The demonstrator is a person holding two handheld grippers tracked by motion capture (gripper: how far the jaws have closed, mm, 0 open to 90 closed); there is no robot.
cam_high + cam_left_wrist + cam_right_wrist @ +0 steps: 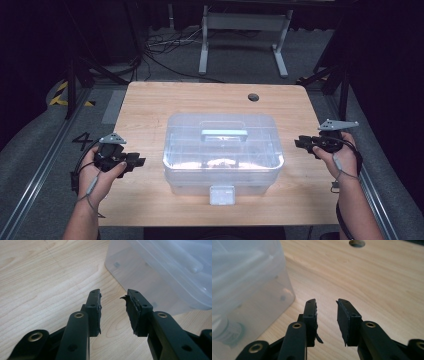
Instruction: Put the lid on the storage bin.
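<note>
A clear plastic box (223, 152) with a closed lid is seen at the middle of the tabletop (150, 107), flanked by the left tool (134, 161) and right tool (302, 142), both partly open and empty. It is judged stiff, light and slippery, best taken by the lid handle (224, 134) or front latch (222, 194).

My table (150, 107) is pale wood with a smooth, grainy top. The box (222, 150) on it is see-through plastic, cloudy and a bit shiny. My left gripper (113, 306) and my right gripper (326, 315) are black matt plastic with little brass rings, and their rubbery pads (132, 311) look torn and rough
</note>
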